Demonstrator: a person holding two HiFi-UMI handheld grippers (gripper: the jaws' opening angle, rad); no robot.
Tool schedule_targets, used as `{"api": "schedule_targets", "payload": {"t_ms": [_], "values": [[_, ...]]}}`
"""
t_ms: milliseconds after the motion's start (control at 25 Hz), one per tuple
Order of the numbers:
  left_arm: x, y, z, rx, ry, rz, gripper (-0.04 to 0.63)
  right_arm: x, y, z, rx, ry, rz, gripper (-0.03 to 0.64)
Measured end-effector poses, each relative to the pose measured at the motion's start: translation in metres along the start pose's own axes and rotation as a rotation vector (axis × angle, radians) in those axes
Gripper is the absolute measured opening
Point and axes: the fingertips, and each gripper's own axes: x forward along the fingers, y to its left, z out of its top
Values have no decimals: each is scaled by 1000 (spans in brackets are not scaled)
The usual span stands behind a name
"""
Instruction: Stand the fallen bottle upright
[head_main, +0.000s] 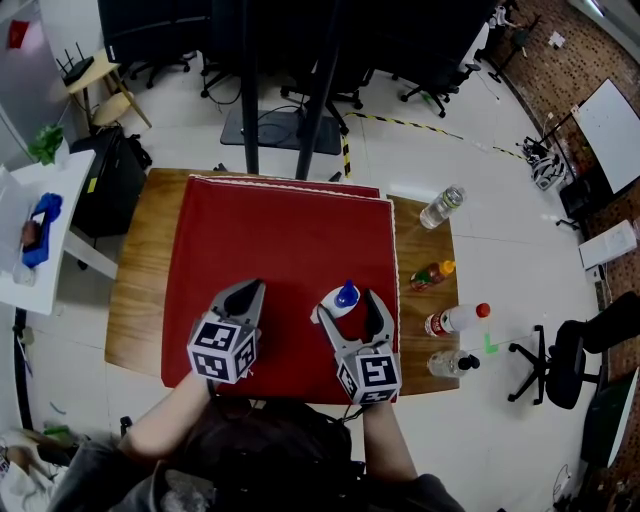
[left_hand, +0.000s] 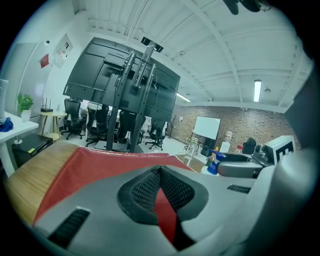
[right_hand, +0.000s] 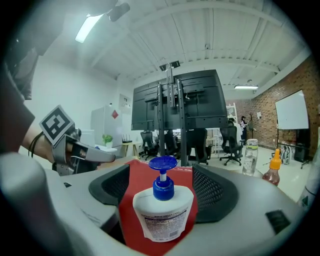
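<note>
Right gripper (head_main: 348, 305) is released, its grey mesh-padded jaws wide apart around a squat white pump bottle (right_hand: 162, 210) with a round blue cap, upright on smooth red cloth (head_main: 280, 240). Left gripper (head_main: 250, 290) alongside is clenched, empty. Farther off, a clear plastic bottle (head_main: 441, 207) stands on the wooden table (head_main: 135, 300).

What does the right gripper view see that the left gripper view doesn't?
Only the right gripper view: the pump bottle's label, with the bottle upright between the right gripper's open jaws, and the left gripper off to the side. Only the left gripper view: the left gripper's own jaws, shut with nothing in them. Both: the red cloth, the black screen stand and the bottle's blue pump.
</note>
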Motion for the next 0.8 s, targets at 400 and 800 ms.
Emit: {"api": "schedule_targets", "payload": {"t_ms": [400,800], "values": [[-25,-3,23,-7,-64,-18,26,-30,12,58,-50,-123,-36,382],[-50,2,49,30,-131,-24,26,-13,66,99,-108,-203,77,270]]}}
